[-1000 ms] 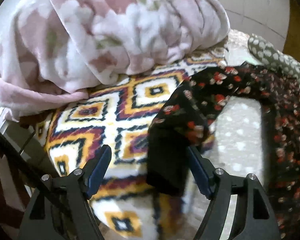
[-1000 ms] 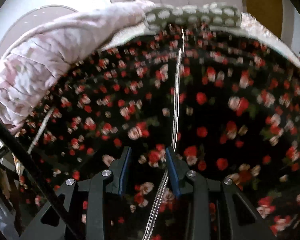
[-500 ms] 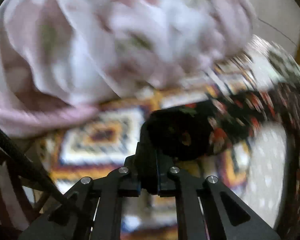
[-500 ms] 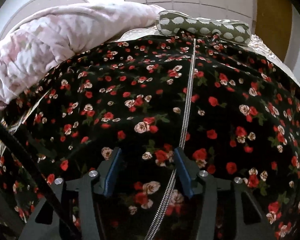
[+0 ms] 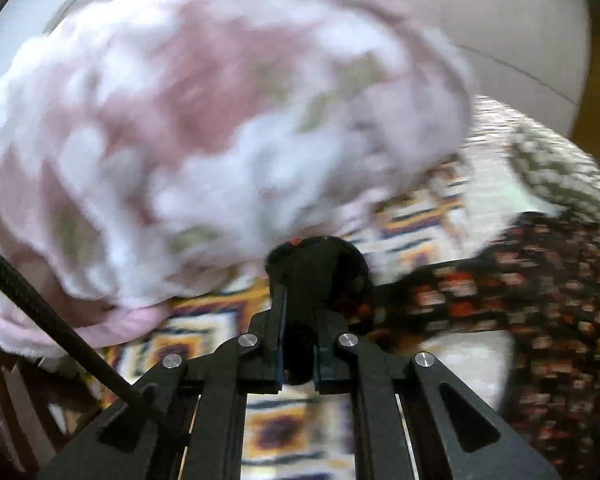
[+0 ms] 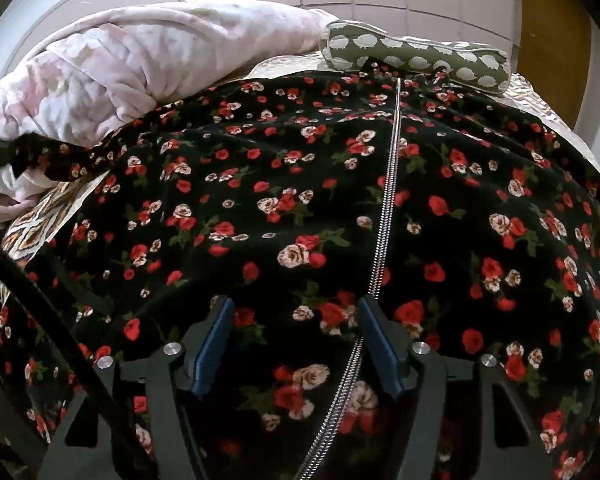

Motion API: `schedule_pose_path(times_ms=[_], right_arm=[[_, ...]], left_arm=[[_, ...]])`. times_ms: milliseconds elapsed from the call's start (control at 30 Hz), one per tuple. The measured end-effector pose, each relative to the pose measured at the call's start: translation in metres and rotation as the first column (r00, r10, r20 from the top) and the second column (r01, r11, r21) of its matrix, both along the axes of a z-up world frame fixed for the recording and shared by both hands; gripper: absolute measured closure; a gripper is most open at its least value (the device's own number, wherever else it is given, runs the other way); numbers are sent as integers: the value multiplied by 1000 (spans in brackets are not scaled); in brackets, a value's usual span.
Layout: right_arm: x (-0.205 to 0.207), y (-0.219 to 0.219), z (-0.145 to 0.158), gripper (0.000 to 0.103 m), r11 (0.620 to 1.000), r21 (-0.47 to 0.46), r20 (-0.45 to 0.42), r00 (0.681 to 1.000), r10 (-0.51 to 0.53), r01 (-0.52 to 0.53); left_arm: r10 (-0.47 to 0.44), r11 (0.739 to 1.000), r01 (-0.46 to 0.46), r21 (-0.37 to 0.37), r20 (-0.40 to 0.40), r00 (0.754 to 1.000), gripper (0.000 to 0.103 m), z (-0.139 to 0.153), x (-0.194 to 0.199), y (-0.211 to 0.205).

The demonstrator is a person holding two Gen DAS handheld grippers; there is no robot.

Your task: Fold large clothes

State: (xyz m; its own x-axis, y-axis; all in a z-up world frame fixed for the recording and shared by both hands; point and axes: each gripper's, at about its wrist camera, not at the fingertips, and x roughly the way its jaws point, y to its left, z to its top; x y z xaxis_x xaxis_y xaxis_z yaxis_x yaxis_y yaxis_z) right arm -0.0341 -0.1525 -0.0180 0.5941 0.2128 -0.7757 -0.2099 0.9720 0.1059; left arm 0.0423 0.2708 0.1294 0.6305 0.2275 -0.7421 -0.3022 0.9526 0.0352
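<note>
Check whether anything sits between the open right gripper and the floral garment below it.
Nothing visible does: the right gripper hangs open directly over the floral garment, its zipper running up between the fingers.

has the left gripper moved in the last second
Yes. The left gripper, shut on the floral garment, has swung up toward the pink blanket.

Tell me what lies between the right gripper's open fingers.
In the right wrist view, the right gripper is open over the floral garment. Flowered fabric fills the gap, and the zipper runs down toward the right-hand finger and under it.
</note>
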Motion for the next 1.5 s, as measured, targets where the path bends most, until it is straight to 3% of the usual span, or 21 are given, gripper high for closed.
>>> schedule_pose_path(times_ms=[133, 267, 400, 467, 567, 600, 633, 733, 767, 867, 933, 1000, 1133, 1200, 1333, 1433, 1467, 1500], right_arm=[[-2, -4, 1, 34, 999, 33, 7, 1000, -2, 2], [-14, -24, 17, 35, 990, 132, 24, 998, -54, 50], [-39, -64, 41, 35, 973, 201, 83, 987, -135, 116], [-49, -89, 51, 35, 964, 198, 113, 973, -201, 176], [-58, -133, 61, 35, 929, 242, 120, 942, -314, 279], [-60, -145, 61, 35, 916, 260, 112, 933, -342, 305], [-59, -156, 60, 34, 904, 273, 98, 926, -365, 328], [-55, -177, 56, 34, 882, 292, 66, 913, -403, 369], [-53, -180, 55, 34, 880, 295, 60, 912, -406, 372], [-51, -173, 57, 34, 891, 292, 62, 923, -381, 348], [-42, -165, 60, 34, 903, 291, 59, 936, -348, 318], [-36, -159, 61, 34, 908, 303, 46, 948, -316, 288], [-8, -136, 64, 34, 934, 265, 33, 966, -258, 241], [15, -121, 66, 34, 958, 196, 35, 975, -220, 209], [67, -98, 62, 34, 985, 59, 22, 987, -162, 161], [100, -89, 45, 34, 988, 44, -54, 988, -146, 148], [107, -88, 40, 39, 989, 45, -81, 987, -138, 142], [113, -85, 36, 62, 990, 47, -108, 986, -128, 134]], left_arm=[[-154, 986, 156, -52, 41, 987, 94, 30, 21, -79], [-334, 936, 340, -88, 76, 939, 94, 43, 44, -181], [-512, 845, 519, -128, 85, 855, 94, 41, 52, -290], [-611, 768, 614, -183, 82, 788, 92, 31, 49, -340], [-683, 696, 674, -249, 61, 728, 74, 18, 41, -377], [-701, 674, 686, -274, 57, 711, 61, 13, 34, -383], [-705, 670, 687, -282, 51, 708, 49, 10, 29, -383], [-705, 664, 681, -309, 44, 708, 43, 1, 16, -369], [-695, 675, 668, -312, 35, 719, 43, -1, 11, -359], [-626, 743, 606, -283, 23, 779, 36, -7, -6, -324], [-550, 812, 542, -215, 27, 835, 34, -15, -17, -293], [-472, 864, 468, -183, 27, 881, 34, -28, -23, -264], [-359, 920, 353, -172, -4, 933, 34, -57, -12, -219], [-314, 930, 309, -199, 10, 950, 34, -68, -8, -201], [-275, 923, 269, -274, 17, 961, 34, -97, -6, -185], [-271, 921, 260, -291, 2, 962, 34, -114, -8, -181], [-271, 917, 259, -304, 4, 963, 34, -117, -7, -180], [-270, 910, 259, -324, 11, 963, 32, -119, -7, -177]])
